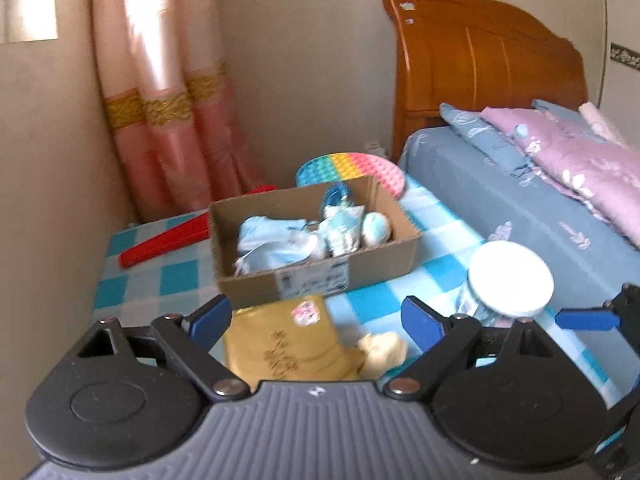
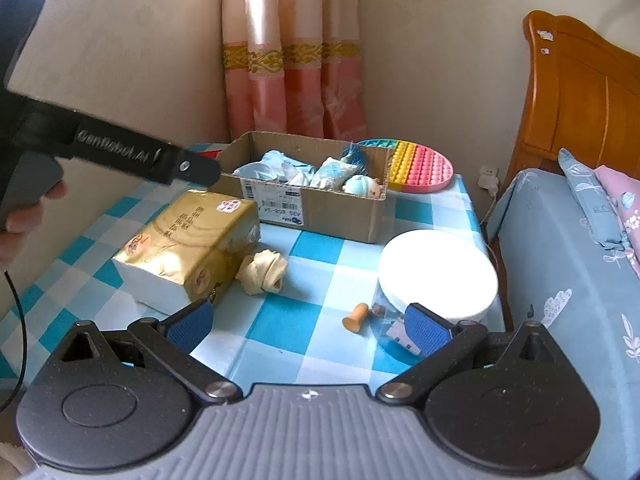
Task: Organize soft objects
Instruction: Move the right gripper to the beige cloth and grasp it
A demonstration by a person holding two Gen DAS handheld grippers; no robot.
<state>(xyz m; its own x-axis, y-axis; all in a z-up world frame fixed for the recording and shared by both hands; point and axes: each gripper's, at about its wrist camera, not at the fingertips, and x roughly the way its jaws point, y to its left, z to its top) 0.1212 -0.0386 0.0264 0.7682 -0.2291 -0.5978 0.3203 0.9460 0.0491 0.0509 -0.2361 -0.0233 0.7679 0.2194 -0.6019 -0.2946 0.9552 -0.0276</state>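
The left gripper (image 1: 316, 322) has its jaws spread wide with nothing between them; they hang above the near end of the gold tissue pack (image 1: 288, 344), with the cream soft toy (image 1: 382, 350) lying just beside that pack on the checked tabletop (image 1: 372, 300). The right gripper (image 2: 308, 322) also stands wide and empty, over bare cloth, with a small orange peg (image 2: 355, 317) and a white-lidded jar (image 2: 438, 272) close to its right finger.

Farther back sits the cardboard box (image 2: 320, 210), already holding several pale blue soft things. The cream toy looks like the one soft item left outside it, so it is probably the next target.

Risks, as I judge them:
- The toy touches or nearly touches the tissue pack. Wide jaws coming down could catch the pack's corner as well, dragging or lifting it instead.
- The toy is lumpy and will squash. A pinch on one lobe may slip, and it could drop short of the box.
- The two grippers are close together. A reach from the right could knock the jar or roll the peg off the tabletop towards the bed (image 2: 560, 280).
- The box is light, so a bump on its near wall may push it into the rainbow bubble mat (image 2: 420, 168) behind it.
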